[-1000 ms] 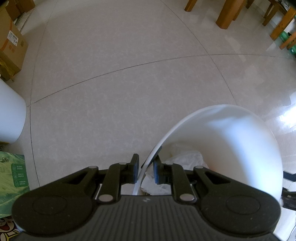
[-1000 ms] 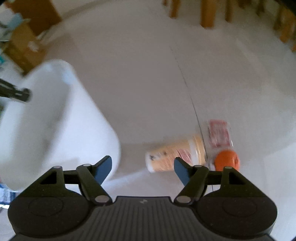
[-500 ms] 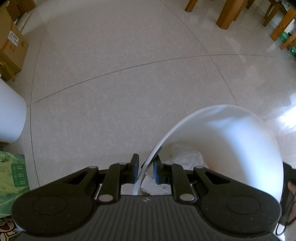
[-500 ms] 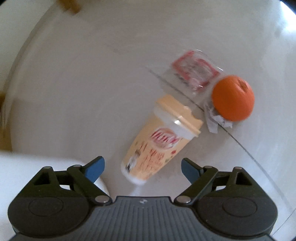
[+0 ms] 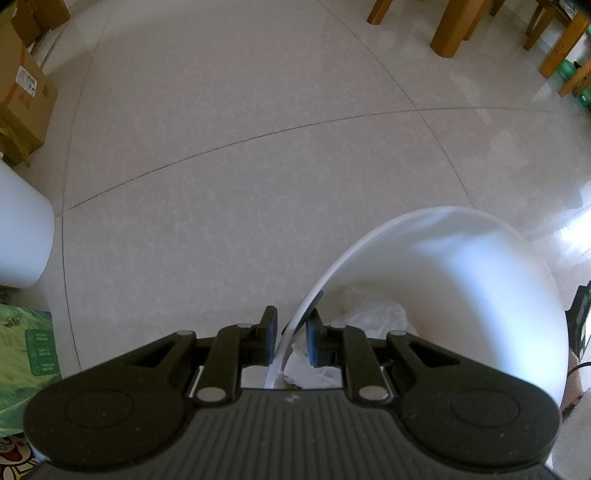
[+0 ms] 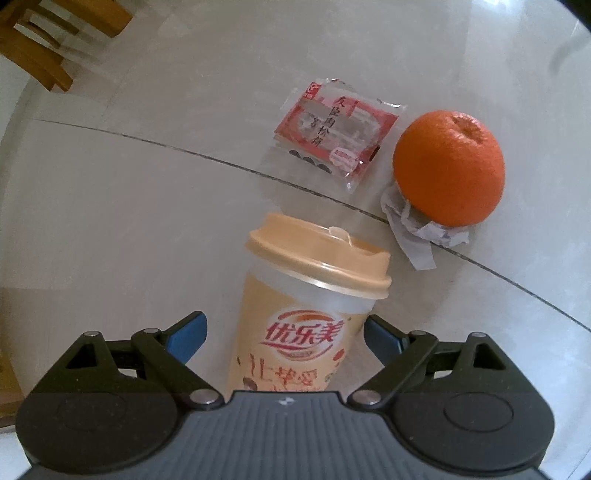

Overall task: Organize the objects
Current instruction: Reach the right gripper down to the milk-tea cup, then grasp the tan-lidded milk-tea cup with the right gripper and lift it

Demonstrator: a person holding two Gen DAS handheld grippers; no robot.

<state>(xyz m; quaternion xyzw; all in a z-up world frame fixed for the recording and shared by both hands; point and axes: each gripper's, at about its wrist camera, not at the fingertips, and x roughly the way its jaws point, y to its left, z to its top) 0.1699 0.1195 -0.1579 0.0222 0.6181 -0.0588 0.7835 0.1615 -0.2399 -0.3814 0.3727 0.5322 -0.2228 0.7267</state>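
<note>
My left gripper (image 5: 291,338) is shut on the rim of a white bin (image 5: 461,266), which holds crumpled white plastic (image 5: 373,317). My right gripper (image 6: 286,338) is open, its blue pads on either side of an orange milk-tea cup (image 6: 306,306) that lies on the floor with its lid pointing away. The pads do not touch the cup. Beyond it lie a red snack packet (image 6: 334,129), an orange (image 6: 448,168) and a crumpled paper scrap (image 6: 417,230) under the orange.
Tiled floor all around. Cardboard boxes (image 5: 22,92) and a white cylinder (image 5: 18,229) stand at the left, a green bag (image 5: 22,350) at lower left. Wooden furniture legs (image 5: 454,29) stand at the far right; a wooden chair (image 6: 44,40) shows in the right wrist view.
My right gripper swung away from the bin and moved down over the cup, which now lies between its open fingers. My left gripper kept its hold on the bin rim.
</note>
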